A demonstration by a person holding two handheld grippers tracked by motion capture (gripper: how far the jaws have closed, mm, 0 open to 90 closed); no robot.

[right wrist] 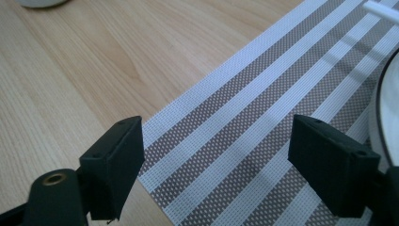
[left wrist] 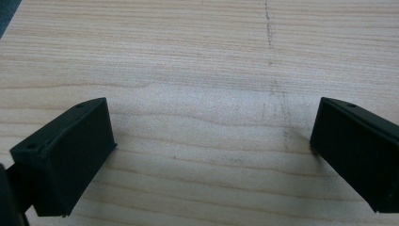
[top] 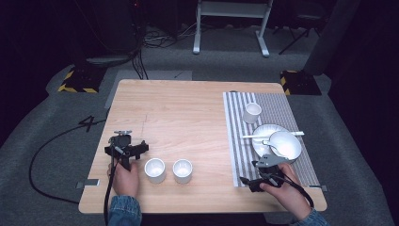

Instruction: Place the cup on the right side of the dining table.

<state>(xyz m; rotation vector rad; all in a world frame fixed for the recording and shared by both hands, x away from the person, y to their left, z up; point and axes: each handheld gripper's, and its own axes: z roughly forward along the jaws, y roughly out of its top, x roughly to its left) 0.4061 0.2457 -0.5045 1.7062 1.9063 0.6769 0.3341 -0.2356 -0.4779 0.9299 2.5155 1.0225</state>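
From the high view, my left gripper rests on the pale wooden bench near its left edge, my hand behind it and its jaws spread with nothing between them. Just to its right stand two small white ceramic cups, side by side and upright, near the front edge. My right gripper sits low over the near left corner of the grey-and-white striped woven placemat on the right side of the bench, jaws apart and holding nothing. Just beyond it on the mat is a round white plate carrying a white bowl, with a white spoon lying across the plate. A third white cup stands farther back on the mat.

In the left gripper view, my two black jaws stand wide apart over bare wood grain, and nothing lies between them.

In the right gripper view, my jaws are open over the edge of the striped mat, where it meets the wood. The white rim of the plate shows at the right edge, just beside my right-hand jaw; whether it touches, I cannot tell. The base of one white cup shows at the top left corner.
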